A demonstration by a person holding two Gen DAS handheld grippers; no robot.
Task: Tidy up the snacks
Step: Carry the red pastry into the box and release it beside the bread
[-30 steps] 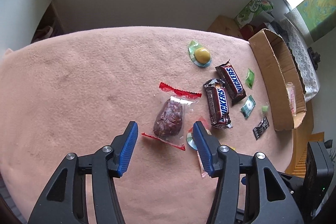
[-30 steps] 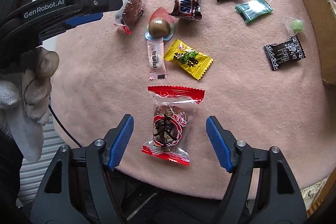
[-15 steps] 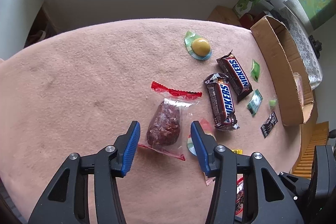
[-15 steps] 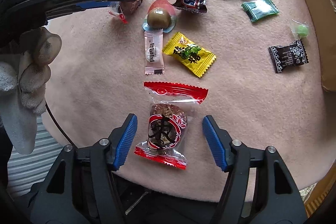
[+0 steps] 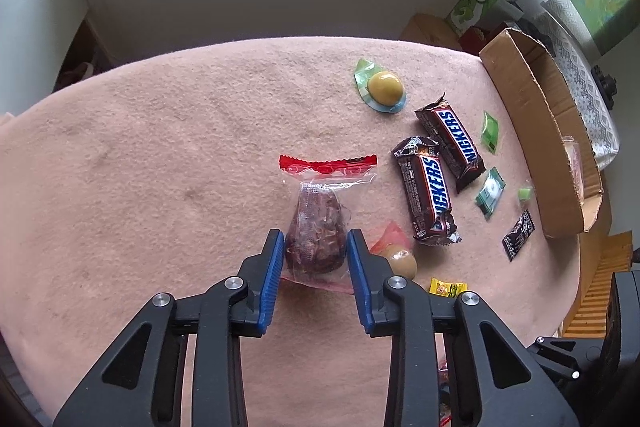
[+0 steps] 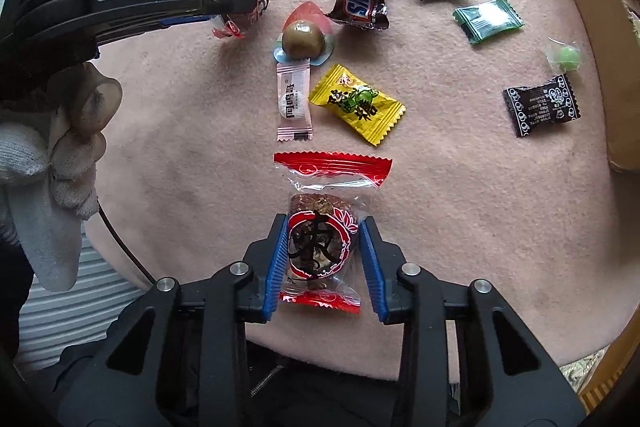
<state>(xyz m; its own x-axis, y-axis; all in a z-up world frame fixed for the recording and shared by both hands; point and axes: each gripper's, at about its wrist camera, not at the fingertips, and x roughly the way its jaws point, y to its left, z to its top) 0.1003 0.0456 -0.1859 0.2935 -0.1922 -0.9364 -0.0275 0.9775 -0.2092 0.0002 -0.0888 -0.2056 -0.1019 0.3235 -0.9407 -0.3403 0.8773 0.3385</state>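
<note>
Two red-sealed snacks (image 5: 316,239) (image 6: 318,247) (both clamped)

black hand-held gripper (image 5: 314,259), blue pads (image 5: 270,283)

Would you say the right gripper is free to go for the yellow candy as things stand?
Probably not yet: the right gripper is closing around a red-ended date snack. The yellow candy lies uncovered just beyond it, so the path itself looks clear.

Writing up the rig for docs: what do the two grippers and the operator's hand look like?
Left gripper and right gripper: black plastic linkage arms, silver pivot bolts, ribbed blue pads. White "GenRobot.AI" lettering on the left one's side. The hand wears a white knit glove; a thin black cable hangs below it.
</note>
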